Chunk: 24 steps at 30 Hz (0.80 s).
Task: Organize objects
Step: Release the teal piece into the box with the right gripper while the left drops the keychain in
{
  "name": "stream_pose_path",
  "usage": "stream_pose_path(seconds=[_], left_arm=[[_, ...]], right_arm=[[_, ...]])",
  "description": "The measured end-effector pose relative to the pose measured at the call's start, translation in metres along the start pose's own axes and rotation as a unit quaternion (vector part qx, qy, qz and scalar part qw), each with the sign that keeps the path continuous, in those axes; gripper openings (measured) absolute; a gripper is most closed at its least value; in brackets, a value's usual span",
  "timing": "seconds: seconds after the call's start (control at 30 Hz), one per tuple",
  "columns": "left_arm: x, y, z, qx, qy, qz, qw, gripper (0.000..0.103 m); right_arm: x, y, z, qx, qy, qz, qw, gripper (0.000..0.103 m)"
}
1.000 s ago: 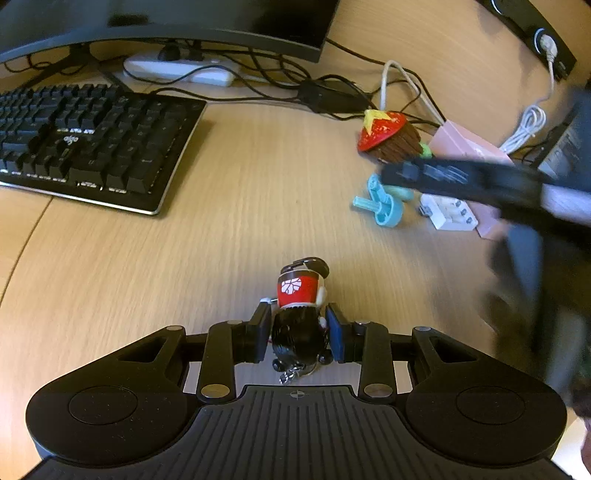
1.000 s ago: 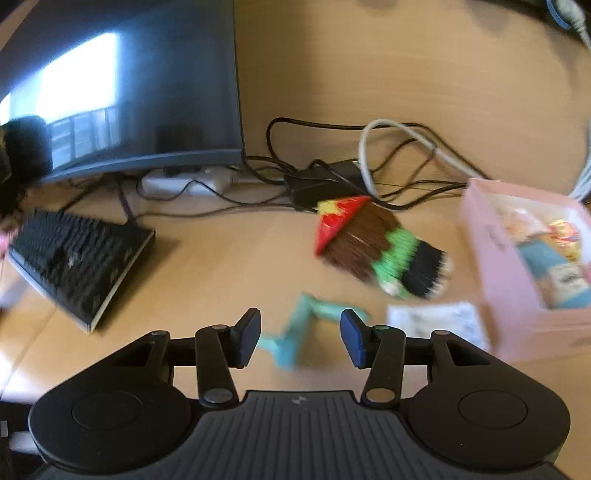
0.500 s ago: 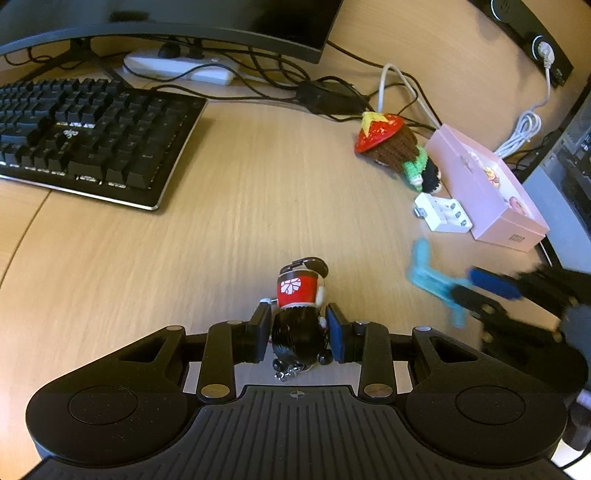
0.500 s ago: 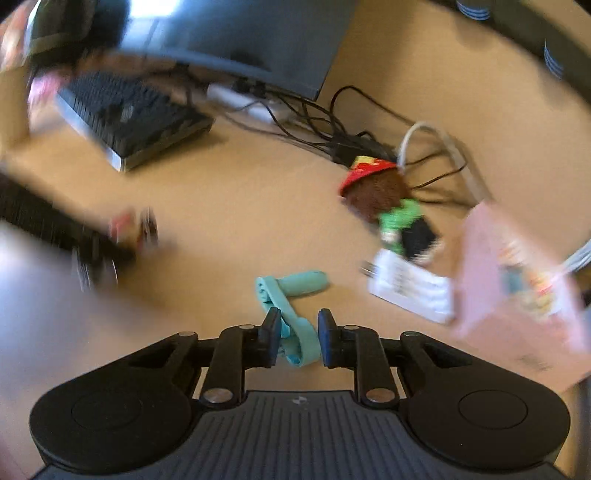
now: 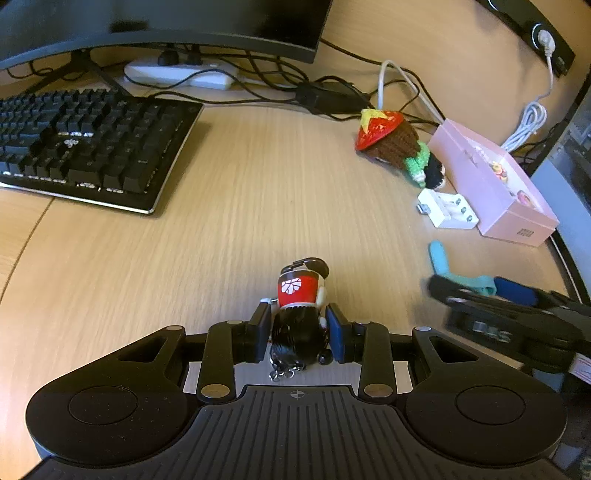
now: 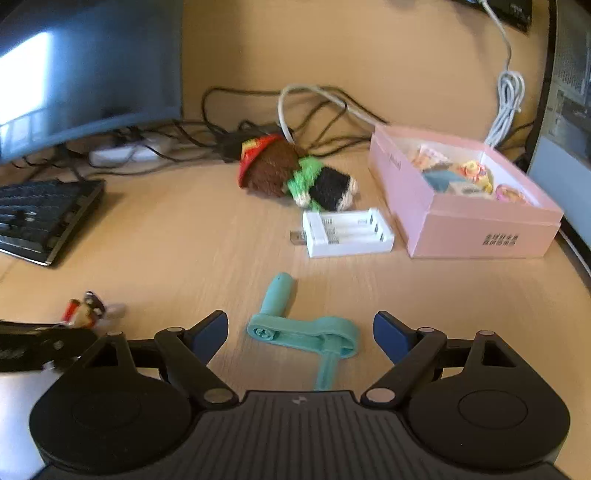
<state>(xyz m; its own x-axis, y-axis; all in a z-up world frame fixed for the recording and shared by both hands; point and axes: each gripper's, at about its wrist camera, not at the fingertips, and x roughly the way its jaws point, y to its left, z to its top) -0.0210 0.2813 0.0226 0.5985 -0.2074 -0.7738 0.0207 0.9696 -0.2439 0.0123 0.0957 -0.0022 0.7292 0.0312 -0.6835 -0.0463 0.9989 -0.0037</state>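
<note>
The left hand-held gripper (image 5: 298, 326) is closed on a small figurine keychain (image 5: 300, 308) with a red body and black hair; both pads press its sides, and the figurine's far end projects forward past the fingertips, low over the desk (image 5: 221, 221). The right hand-held gripper (image 6: 300, 330) stands wide open, its jaws having just been opening. A teal plastic crank (image 6: 304, 328) lies flat on the desk between the two blue pads, touching neither; one stem runs back toward the gripper body, and its cylindrical handle points away toward the far side. Beyond the crank, a white battery holder (image 6: 347, 232) lies just beside a pink open box (image 6: 476, 229) that contains several small colourful items. A knitted doll (image 6: 295, 173) with a red hat lies on its side behind the battery holder, near a tangle of black cables. A black keyboard (image 5: 85, 144) occupies the far left of the desk, below a monitor (image 5: 159, 26). In the left wrist view, the right hand-held gripper appears at the right edge, with the crank at its tips.
</note>
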Motion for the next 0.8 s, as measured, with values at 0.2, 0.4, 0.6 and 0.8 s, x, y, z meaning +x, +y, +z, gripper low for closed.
stream_pose_path(seconds=[0.2,0.4,0.6,0.8], left_arm=[[-0.001,-0.006,-0.002,0.000,0.004,0.011,0.9999,0.036],[-0.009,-0.031,-0.002,0.018,0.026,-0.018,0.9993,0.033],[-0.005,-0.080,0.022,0.028,0.014,-0.081,0.9962,0.033],[0.000,-0.147,0.053,0.055,-0.009,-0.122,0.9909,0.033]], right_arm=[[0.007,-0.002,-0.003,-0.017,0.021,0.015,1.000,0.070],[-0.031,-0.034,0.001,-0.057,0.006,0.030,0.998,0.070],[-0.079,-0.095,0.014,-0.060,-0.031,0.024,0.997,0.070],[-0.101,-0.152,0.011,-0.049,-0.061,0.014,0.997,0.070]])
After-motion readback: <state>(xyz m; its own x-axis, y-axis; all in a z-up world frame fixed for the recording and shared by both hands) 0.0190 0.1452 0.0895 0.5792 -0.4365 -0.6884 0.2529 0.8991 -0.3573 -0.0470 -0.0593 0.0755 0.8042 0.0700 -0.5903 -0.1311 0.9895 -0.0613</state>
